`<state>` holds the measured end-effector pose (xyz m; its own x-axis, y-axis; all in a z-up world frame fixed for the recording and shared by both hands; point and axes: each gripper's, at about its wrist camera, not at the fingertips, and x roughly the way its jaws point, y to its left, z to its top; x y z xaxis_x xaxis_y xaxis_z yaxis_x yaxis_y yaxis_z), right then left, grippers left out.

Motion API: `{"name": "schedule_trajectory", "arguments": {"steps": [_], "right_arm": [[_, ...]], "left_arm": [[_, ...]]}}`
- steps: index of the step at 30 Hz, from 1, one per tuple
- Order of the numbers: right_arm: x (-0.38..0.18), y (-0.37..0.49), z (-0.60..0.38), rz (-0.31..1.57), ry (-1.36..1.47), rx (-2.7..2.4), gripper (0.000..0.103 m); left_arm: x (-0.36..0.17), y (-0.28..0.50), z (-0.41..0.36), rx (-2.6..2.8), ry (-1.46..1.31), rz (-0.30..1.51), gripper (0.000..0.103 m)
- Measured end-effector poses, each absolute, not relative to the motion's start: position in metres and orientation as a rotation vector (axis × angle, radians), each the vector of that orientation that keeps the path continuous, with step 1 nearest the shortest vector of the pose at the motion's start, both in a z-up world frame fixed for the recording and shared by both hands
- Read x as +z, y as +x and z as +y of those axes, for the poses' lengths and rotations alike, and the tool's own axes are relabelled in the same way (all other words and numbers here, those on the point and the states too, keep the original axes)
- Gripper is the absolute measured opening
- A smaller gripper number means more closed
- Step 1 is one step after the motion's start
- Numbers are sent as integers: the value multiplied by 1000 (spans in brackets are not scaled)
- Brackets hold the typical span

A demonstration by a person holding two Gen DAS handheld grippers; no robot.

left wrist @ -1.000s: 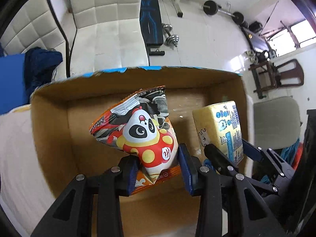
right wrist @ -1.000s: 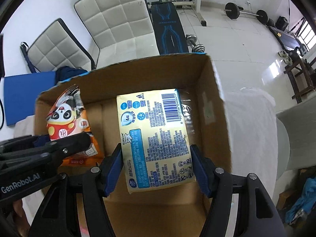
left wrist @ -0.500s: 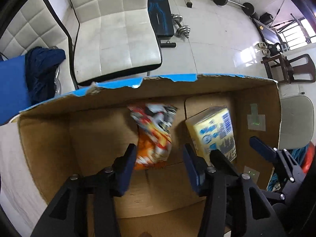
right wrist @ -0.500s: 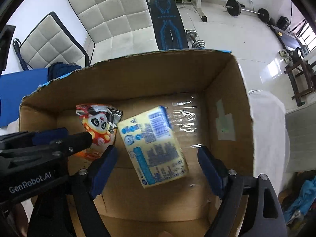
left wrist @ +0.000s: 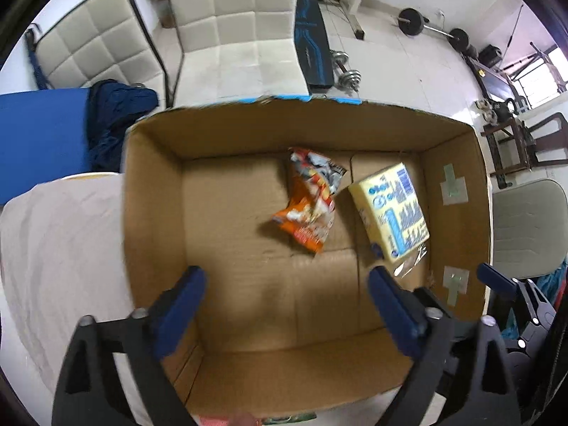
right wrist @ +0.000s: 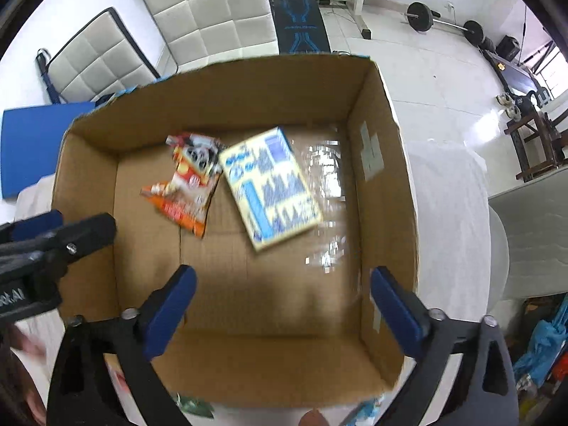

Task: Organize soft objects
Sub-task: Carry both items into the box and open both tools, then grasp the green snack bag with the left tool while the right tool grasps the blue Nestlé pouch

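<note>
A big open cardboard box (left wrist: 152,213) takes up most of the scene, sitting on a surface draped in pale cloth (left wrist: 64,234), with white padded chairs (left wrist: 234,25) and gym weights behind it on the tiled floor. Down on the bottom of the box lie two soft packs, side by side toward the far wall: a yellow packet with blue print (left wrist: 392,213) on the right, lying flat at a slant, and a crumpled orange-and-red snack bag (left wrist: 312,202) just to its left, their near edges close together or perhaps touching. Both tools hang above the box's near side, holding nothing. The left gripper (left wrist: 284,301) has its blue-padded fingers spread wide apart, and the right gripper (right wrist: 280,301) is spread just as wide.
</note>
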<state>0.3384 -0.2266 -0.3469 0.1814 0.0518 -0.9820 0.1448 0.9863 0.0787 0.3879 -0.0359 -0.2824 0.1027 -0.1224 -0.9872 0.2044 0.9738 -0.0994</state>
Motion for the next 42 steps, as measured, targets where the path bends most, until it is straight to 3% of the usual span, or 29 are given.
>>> {"name": "schedule_trajectory", "arguments": {"steps": [10,17,24,33,37,40,42], "right_arm": [[-294,262,-225,1310,175,16,103],[-279,207,-246,1320,195,4,103],[-329,156,-282,1474,231,-72,103],[-437,149,-324,1646,370,-176,102],[-460,154,-329,1678,412,-185,91],[-475,156,-328,1701,420,-190,68],[-482,155,-328,1710,413,-213,43]], "left_arm": [[-233,306,-34,-200,92,1318,101],[-223,250,-13,-88,70,1328,101],[-280,201,8,-18,46,1495,101],[-378,203,1,-19,50,1666,100],[-404,207,-4,-28,57,1708,94],[-420,209,-10,-27,91,1718,76],[-427,209,-14,-32,111,1716,57]]}}
